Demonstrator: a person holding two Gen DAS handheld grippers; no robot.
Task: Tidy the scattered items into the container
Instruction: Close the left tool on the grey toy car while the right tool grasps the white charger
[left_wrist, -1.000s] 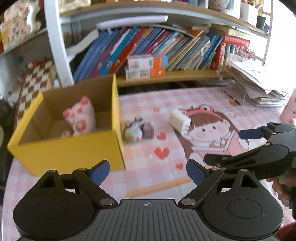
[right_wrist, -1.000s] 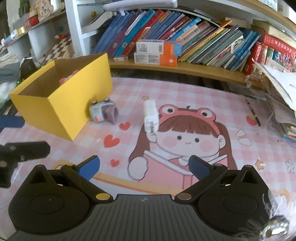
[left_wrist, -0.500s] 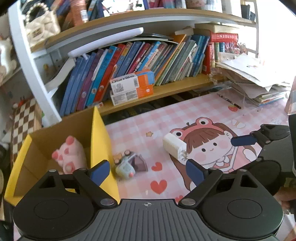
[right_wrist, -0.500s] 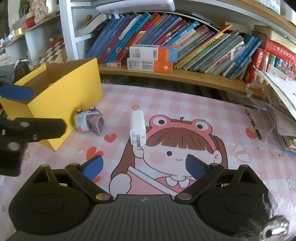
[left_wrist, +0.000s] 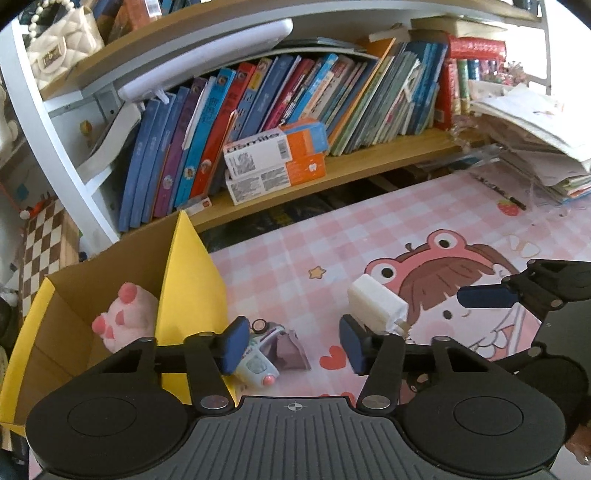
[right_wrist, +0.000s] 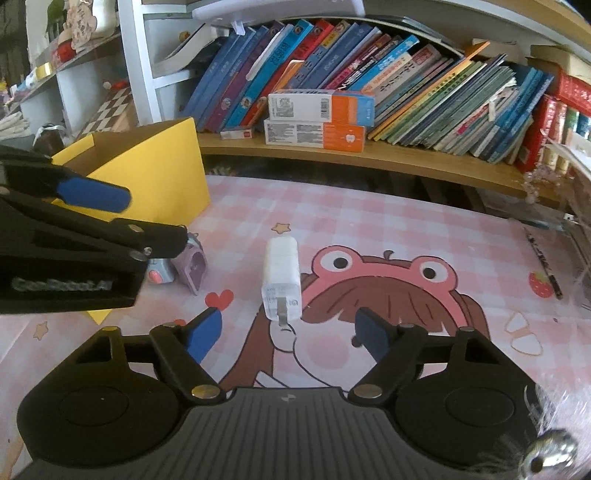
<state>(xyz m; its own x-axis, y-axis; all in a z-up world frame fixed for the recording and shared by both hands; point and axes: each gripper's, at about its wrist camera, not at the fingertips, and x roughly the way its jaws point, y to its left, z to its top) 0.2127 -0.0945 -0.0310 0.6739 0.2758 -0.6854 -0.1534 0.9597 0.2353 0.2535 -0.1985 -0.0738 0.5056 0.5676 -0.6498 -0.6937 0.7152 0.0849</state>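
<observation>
A yellow cardboard box (left_wrist: 192, 280) stands at the left of the pink mat, with a pink plush toy (left_wrist: 125, 317) inside. A small toy car (left_wrist: 258, 354) lies beside the box's right wall, also seen in the right wrist view (right_wrist: 184, 266). A white charger plug (right_wrist: 280, 282) lies mid-mat, also seen in the left wrist view (left_wrist: 376, 306). My left gripper (left_wrist: 291, 347) is open, low over the toy car, which sits by its left fingertip. My right gripper (right_wrist: 288, 332) is open just short of the charger. The box also shows in the right wrist view (right_wrist: 162, 170).
A low wooden shelf (left_wrist: 332, 170) packed with books and two orange-white cartons (left_wrist: 273, 162) runs behind the mat. A stack of papers (left_wrist: 535, 147) lies at the right. A checkered board (left_wrist: 44, 243) stands left of the box.
Both grippers have moved forward and down toward the mat. The left one has closed in on the toy car, the right one on the charger. Both stay open.
</observation>
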